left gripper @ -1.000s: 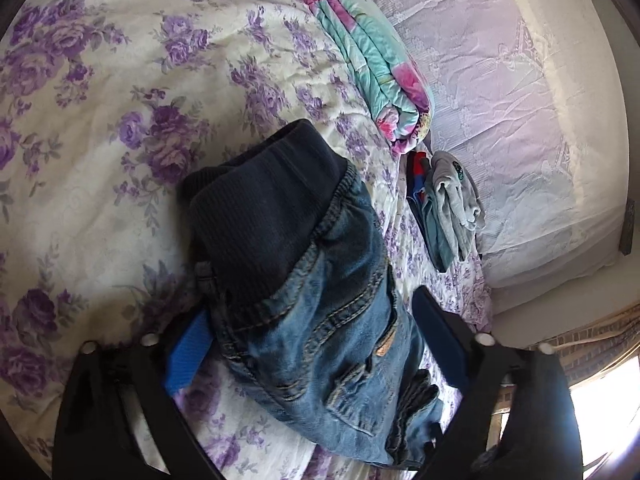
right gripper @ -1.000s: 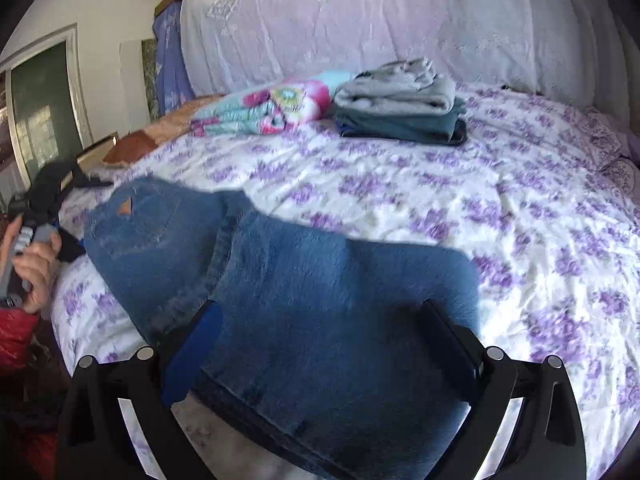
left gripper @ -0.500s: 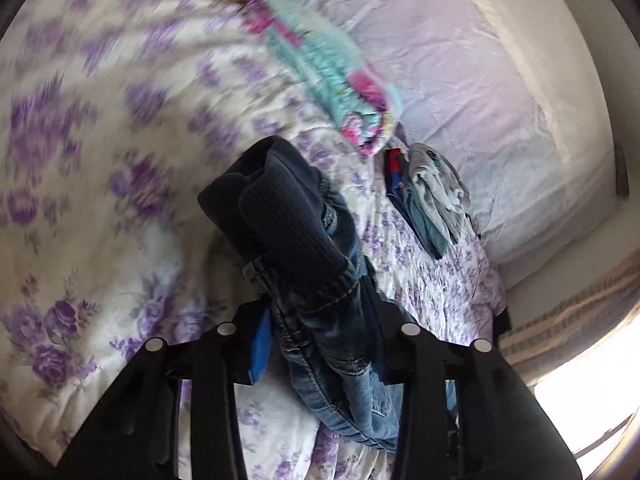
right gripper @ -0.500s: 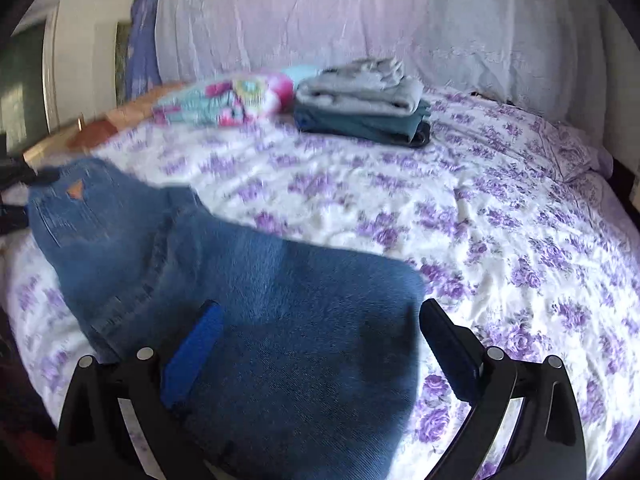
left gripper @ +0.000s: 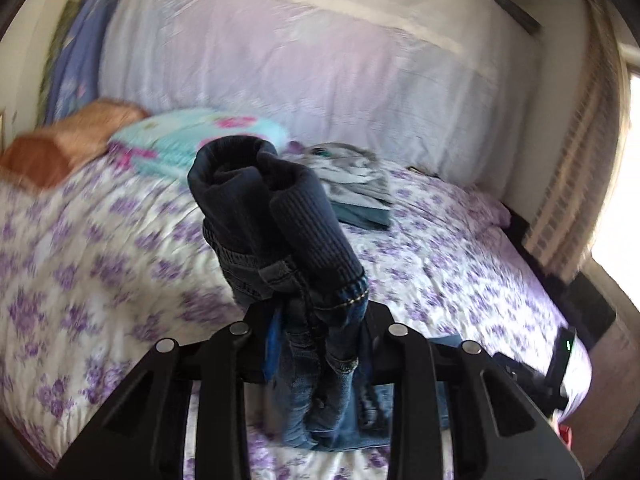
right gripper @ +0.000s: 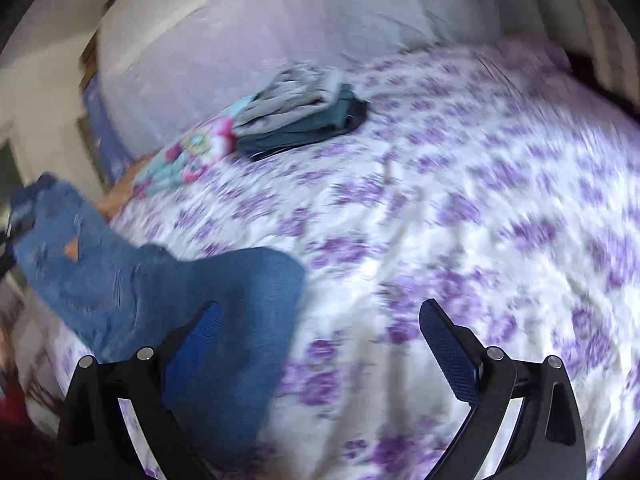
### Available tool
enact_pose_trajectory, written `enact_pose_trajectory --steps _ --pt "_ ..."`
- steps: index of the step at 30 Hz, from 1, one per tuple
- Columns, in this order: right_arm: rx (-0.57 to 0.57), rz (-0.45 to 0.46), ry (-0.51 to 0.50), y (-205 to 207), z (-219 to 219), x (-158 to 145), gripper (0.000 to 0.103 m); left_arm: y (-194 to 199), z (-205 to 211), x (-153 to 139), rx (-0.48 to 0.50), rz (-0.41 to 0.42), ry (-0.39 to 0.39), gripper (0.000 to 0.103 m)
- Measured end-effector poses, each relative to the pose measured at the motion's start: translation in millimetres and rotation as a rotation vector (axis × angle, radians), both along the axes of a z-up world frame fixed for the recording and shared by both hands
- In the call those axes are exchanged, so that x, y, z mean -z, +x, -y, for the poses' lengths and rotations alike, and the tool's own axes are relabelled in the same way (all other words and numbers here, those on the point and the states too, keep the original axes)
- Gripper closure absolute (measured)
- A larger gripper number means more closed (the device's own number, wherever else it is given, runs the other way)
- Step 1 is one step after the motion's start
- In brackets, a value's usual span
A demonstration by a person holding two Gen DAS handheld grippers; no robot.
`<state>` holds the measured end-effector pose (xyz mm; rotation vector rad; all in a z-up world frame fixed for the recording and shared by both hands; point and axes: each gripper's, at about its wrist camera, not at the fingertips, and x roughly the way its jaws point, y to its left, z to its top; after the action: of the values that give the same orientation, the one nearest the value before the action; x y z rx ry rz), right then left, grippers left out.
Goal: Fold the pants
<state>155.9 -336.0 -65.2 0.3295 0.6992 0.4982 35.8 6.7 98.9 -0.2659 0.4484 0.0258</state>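
Left wrist view gives us the waist end of the pants (left gripper: 276,216): dark ribbed band bunched up, lifted off the bed (left gripper: 460,248), left tongs (left gripper: 320,344) closing on the denim, pads pressing it. Right wrist view shows only the legs (right gripper: 208,304) flat at the bed's near-left edge. Right tongs (right gripper: 320,344) wide open, holding nothing, left pad over the leg, right pad over bare floral cover. Open cover to the right; folded clothes stack (right gripper: 300,120) well apart.
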Motion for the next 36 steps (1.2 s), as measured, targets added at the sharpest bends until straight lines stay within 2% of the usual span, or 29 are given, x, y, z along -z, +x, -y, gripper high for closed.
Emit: enact_pose_trajectory --steps 2,4,6,9,11,14,15,16,17,18,19,20,22,24,26,29,32,34,35,36 --pt "-0.015 -0.08 0.13 14.4 14.4 12.9 0.003 4.4 28.0 -3.8 0.05 0.014 0.069 0.075" --pt "-0.009 -0.048 0.221 11.3 24.9 11.4 0.003 10.4 63.0 -3.3 0.119 0.022 0.144 0.075" --pt "-0.008 -0.049 0.235 12.1 24.5 12.8 0.003 19.0 98.5 4.3 0.194 0.018 0.212 0.075" --pt "-0.009 -0.048 0.202 13.3 17.8 12.3 0.003 32.3 135.6 25.3 0.292 -0.029 0.244 0.075" --pt "-0.01 -0.05 0.203 13.7 18.0 13.1 0.003 37.1 159.7 47.3 0.36 -0.089 0.273 0.075" --pt "-0.011 -0.047 0.228 14.6 23.6 15.2 0.003 43.8 188.3 89.7 0.412 -0.218 0.394 0.074" --pt "-0.011 -0.046 0.231 13.3 25.5 15.4 0.003 42.1 192.0 96.0 0.413 -0.228 0.427 0.071" --pt "-0.01 -0.045 0.232 11.4 27.0 15.9 0.003 39.1 194.2 96.7 0.418 -0.22 0.442 0.063" --pt "-0.009 -0.045 0.23 11.3 26.8 15.9 0.003 33.2 191.7 93.7 0.439 -0.211 0.435 0.055" --pt "-0.009 -0.045 0.229 11.6 26.5 15.8 0.003 29.0 184.8 87.8 0.474 -0.206 0.384 0.034" --pt "-0.009 -0.046 0.23 11.5 26.3 15.9 0.003 25.1 180.6 81.5 0.508 -0.195 0.325 0.023" --pt "-0.009 -0.045 0.231 11.7 26.3 15.8 0.003 20.2 175.2 73.8 0.535 -0.176 0.264 0.021" --pt "-0.008 -0.044 0.233 11.1 26.3 15.8 0.003 11.4 161.7 61.9 0.518 -0.139 0.232 0.011" --pt "-0.007 -0.042 0.238 10.7 26.9 15.8 0.003 3.3 151.5 53.2 0.432 -0.091 0.245 0.01" --pt "-0.005 -0.04 0.238 10.4 26.9 16.0 0.003 7.8 133.5 46.3 0.363 -0.09 0.221 0.01" --pt "-0.006 -0.04 0.237 10.5 27.0 16.0 0.003 30.2 90.9 43.5 0.272 -0.155 0.048 0.01" --pt "-0.006 -0.041 0.236 10.2 26.4 16.1 0.003 52.9 71.7 56.9 0.288 -0.242 -0.074 0.01" --pt "-0.006 -0.041 0.235 10.1 26.6 16.1 0.003 59.2 77.9 80.1 0.324 -0.316 -0.062 0.01" --pt "-0.005 -0.041 0.237 9.9 26.2 16.1 0.003 58.9 86.9 90.8 0.33 -0.341 -0.018 0.01" --pt "-0.005 -0.04 0.237 9.9 26.6 15.9 0.003 57.0 101.8 105.6 0.322 -0.347 0.106 0.008"
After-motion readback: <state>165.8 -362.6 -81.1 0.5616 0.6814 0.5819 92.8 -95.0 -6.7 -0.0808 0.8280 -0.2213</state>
